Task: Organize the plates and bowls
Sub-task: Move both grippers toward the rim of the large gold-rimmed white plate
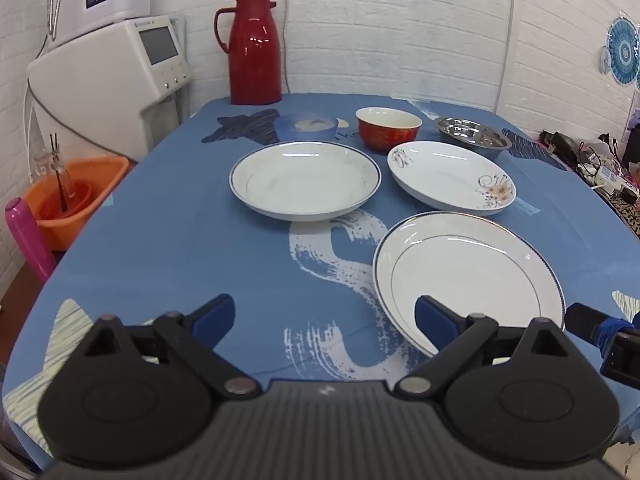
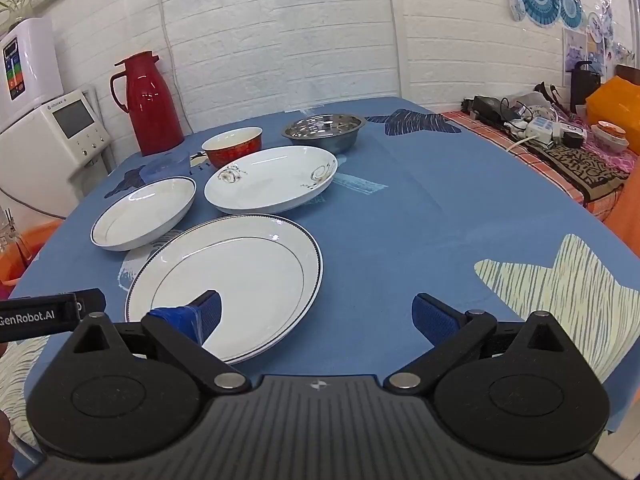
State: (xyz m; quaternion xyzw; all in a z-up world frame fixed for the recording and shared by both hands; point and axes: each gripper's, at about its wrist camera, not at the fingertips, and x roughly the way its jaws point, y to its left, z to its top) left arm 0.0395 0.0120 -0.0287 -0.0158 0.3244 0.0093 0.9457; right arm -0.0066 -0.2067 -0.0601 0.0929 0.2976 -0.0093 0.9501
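Three white plates lie on the blue tablecloth: a large flat plate (image 1: 468, 276) (image 2: 232, 276) nearest me, a blue-rimmed deep plate (image 1: 304, 180) (image 2: 144, 212) to its left, and a flower-patterned plate (image 1: 452, 176) (image 2: 272, 178) behind. Further back stand a red bowl (image 1: 388, 128) (image 2: 232, 146), a steel bowl (image 1: 472, 136) (image 2: 324, 130) and a small blue bowl (image 1: 306, 126). My left gripper (image 1: 324, 320) is open above the cloth, its right finger over the large plate's near rim. My right gripper (image 2: 316, 316) is open, its left finger over that same plate.
A red thermos jug (image 1: 252, 48) (image 2: 146, 104) stands at the table's far edge before a white brick wall. White appliances (image 1: 112, 76) and an orange basin (image 1: 68, 196) sit off the left side. Cables and clutter (image 2: 540, 128) cover a side surface at right.
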